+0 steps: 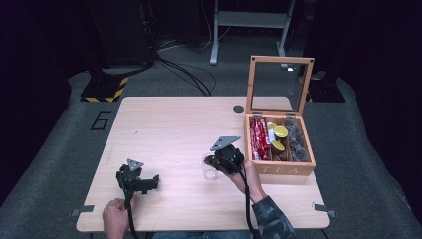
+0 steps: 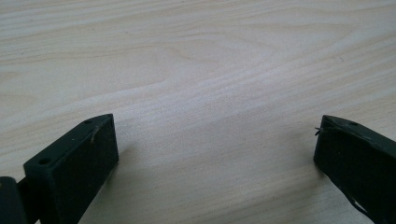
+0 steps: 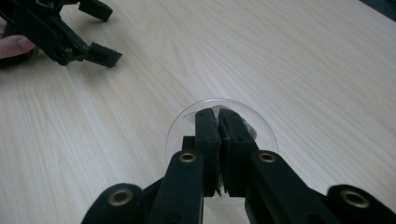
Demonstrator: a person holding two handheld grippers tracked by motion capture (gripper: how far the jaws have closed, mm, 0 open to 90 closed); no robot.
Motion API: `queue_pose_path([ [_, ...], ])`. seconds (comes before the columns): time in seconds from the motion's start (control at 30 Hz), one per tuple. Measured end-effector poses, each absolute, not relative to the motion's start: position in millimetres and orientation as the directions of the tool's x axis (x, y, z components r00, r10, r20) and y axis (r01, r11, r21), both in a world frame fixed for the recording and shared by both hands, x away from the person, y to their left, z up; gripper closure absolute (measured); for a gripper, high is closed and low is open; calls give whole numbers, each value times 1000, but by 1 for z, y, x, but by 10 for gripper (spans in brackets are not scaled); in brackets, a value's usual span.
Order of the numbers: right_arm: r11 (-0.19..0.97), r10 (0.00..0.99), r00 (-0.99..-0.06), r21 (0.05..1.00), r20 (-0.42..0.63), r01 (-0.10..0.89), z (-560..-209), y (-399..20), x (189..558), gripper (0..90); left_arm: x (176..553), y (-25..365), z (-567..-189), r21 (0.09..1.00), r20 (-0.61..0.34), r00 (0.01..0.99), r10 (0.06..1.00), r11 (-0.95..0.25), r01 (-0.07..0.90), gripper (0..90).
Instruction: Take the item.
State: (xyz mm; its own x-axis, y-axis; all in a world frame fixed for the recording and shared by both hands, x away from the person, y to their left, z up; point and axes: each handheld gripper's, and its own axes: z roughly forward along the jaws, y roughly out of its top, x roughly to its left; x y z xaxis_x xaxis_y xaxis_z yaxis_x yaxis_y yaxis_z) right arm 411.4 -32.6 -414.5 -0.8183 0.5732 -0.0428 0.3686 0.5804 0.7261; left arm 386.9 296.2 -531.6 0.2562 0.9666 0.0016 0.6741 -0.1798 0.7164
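Pale wood grain runs across the table (image 2: 196,56) in the left gripper view, where the left gripper (image 1: 138,183) rests near the front edge with its jaws standing wide apart and nothing between them. Farther in, the right gripper (image 3: 218,122) has its jaws pressed together, tips dipped inside the mouth of a clear plastic cup (image 3: 261,125) that stands upright on the table just left of the tea box (image 1: 281,169). Something thin may be pinched between the pads, but the right gripper view is too dim there to tell.

Beyond the cup, the wooden tea box sits with its glass lid (image 1: 278,84) propped open; red sachets (image 1: 259,142), yellow-topped capsules (image 1: 279,132) and dark packets fill its compartments.

Judging by this, the work looks like moving an item from box to cup: the lid is already up and the right hand is at the cup, so a drop seems in hand. Releasing, withdrawing, and perhaps closing the lid remain.
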Motion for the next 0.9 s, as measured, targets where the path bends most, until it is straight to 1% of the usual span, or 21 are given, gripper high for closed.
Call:
queue_pose_path([
  [0.27,596,572,-820,698,-23,396,-423,-31,417,867,387,296,-531,714,0,258,966,-181,676,0],
  [0.47,615,567,-823,649,32,448,-433,-28,426,864,387,296,-532,717,2,256,967,-180,674,0],
  [0.9,623,569,-821,628,47,467,-434,-26,428,856,387,296,-532,716,2,256,967,-180,674,0],
])
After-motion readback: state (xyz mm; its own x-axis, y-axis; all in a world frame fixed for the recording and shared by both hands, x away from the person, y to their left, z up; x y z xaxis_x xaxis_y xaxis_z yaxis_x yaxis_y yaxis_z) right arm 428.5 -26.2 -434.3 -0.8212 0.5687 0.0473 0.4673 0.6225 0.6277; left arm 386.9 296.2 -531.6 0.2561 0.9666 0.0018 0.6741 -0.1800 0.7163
